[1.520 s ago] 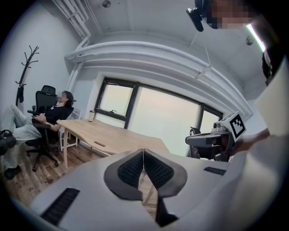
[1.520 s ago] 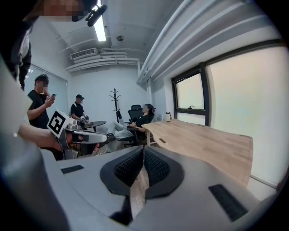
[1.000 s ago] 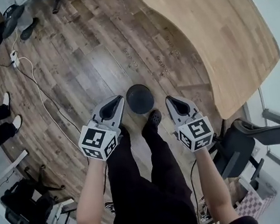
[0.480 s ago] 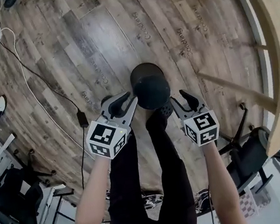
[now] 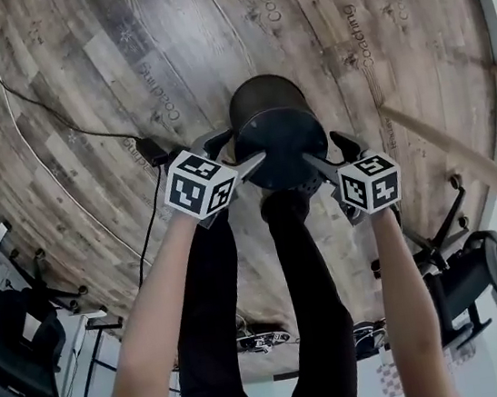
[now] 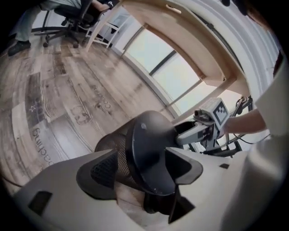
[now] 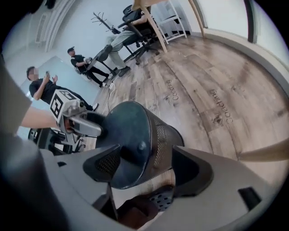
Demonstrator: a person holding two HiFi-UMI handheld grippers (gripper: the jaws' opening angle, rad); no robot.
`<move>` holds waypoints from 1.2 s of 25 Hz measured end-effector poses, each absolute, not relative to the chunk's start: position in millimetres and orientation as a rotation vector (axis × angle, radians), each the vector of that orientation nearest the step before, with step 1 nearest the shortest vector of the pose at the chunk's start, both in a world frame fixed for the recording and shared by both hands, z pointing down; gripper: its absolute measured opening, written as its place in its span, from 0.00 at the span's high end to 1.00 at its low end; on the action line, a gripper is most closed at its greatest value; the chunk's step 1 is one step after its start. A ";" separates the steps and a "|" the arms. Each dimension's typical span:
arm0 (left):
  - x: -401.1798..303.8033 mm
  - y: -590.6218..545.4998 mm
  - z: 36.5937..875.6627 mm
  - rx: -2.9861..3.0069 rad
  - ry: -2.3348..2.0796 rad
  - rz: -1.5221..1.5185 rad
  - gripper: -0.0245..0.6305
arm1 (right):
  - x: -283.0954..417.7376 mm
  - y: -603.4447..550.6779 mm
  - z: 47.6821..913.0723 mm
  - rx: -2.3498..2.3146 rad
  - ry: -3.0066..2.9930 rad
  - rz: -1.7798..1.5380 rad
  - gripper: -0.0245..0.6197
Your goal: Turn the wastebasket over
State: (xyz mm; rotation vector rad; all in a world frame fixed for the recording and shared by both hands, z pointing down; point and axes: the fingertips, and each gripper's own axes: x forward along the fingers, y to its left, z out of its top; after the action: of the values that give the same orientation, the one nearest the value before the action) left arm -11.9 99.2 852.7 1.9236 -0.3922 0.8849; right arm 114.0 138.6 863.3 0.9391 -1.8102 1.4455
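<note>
A black mesh wastebasket [image 5: 279,143] stands on the wood floor with its solid base facing up. My left gripper [image 5: 234,149] reaches in at its left side and my right gripper [image 5: 330,156] at its right. Both sets of jaws are opening wide. In the left gripper view the wastebasket [image 6: 144,144] sits between the spread jaws of my left gripper [image 6: 146,173], with the right gripper [image 6: 198,131] beyond it. The right gripper view shows the wastebasket [image 7: 135,140] inside the gape of my right gripper [image 7: 149,169], and the left gripper [image 7: 83,124] across from it.
My own legs and a dark shoe [image 5: 286,201] stand just behind the basket. A curved wooden table edge [image 5: 462,154] and an office chair [image 5: 466,277] are at the right. A cable [image 5: 64,127] runs over the floor at the left. People [image 7: 45,85] sit further off.
Both grippers have dropped from in front of my legs to the basket's sides. Their jaws, shut earlier, now stand wide around it. The basket looks much nearer.
</note>
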 end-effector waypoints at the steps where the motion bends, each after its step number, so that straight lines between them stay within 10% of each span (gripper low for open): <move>1: -11.0 102.6 856.8 1.926 -0.373 0.903 0.46 | 112.9 138.4 863.8 0.926 -1.822 1.479 0.43; 30: -57.2 32.0 840.8 2.321 -0.580 1.173 0.67 | 78.4 60.6 871.1 0.910 -1.920 0.914 0.63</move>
State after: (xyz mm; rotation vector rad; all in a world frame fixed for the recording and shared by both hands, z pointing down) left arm -57.2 32.0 840.8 2.3208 -0.5796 1.1730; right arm 78.4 60.6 871.1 0.9105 -1.9202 0.9138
